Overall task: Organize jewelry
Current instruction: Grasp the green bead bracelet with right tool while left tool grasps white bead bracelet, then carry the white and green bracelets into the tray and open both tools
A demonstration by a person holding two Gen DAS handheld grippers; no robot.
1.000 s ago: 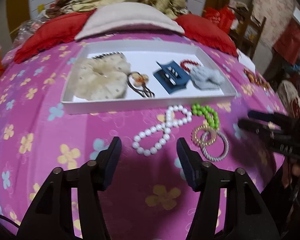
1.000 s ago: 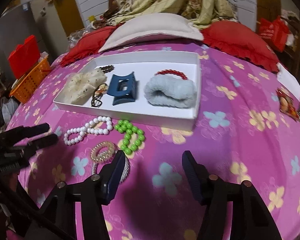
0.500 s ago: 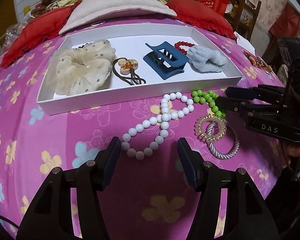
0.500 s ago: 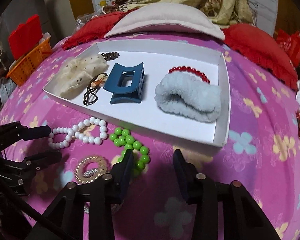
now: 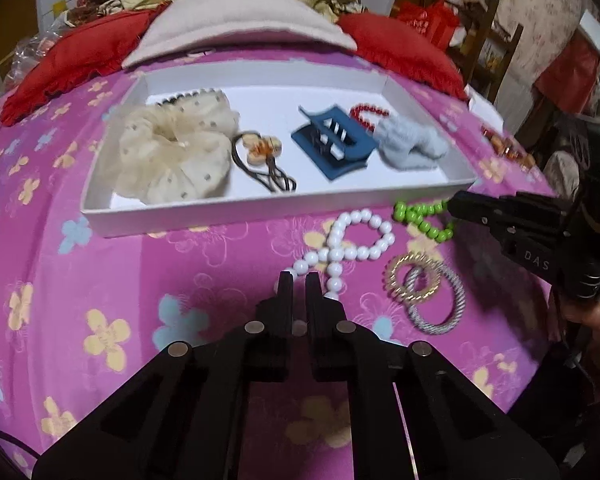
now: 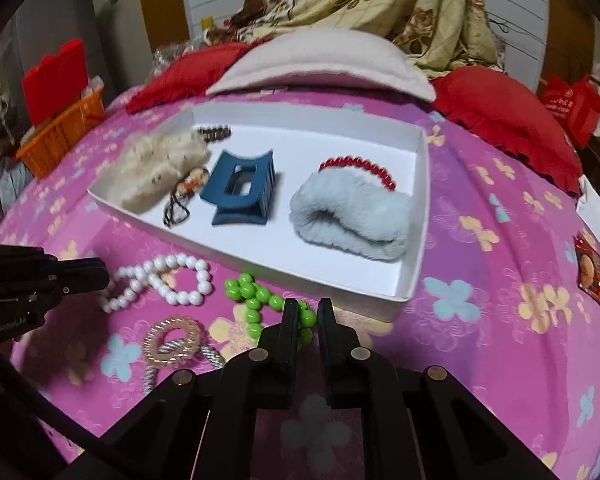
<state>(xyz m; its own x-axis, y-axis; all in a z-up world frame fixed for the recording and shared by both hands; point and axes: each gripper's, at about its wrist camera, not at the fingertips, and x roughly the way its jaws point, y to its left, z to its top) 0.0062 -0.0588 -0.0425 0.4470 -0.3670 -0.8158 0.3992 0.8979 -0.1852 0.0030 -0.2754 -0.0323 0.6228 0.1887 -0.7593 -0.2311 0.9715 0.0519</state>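
Left gripper (image 5: 296, 280) fingers clamp pearl bracelet (image 5: 352, 240), contact hidden; right gripper (image 6: 306, 308) pinches green beads (image 6: 256, 296).

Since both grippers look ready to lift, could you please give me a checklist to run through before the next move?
1. Left gripper shut on the white bead bracelet: ok.
2. Right gripper shut on the green bead bracelet: ok.
3. The two bracelets lie apart, untangled: ok.
4. Gold coil hair tie and silver ring clear of both grips: ok.
5. Bare floor left in the white tray: ok, between cream scrunchie and blue claw clip.
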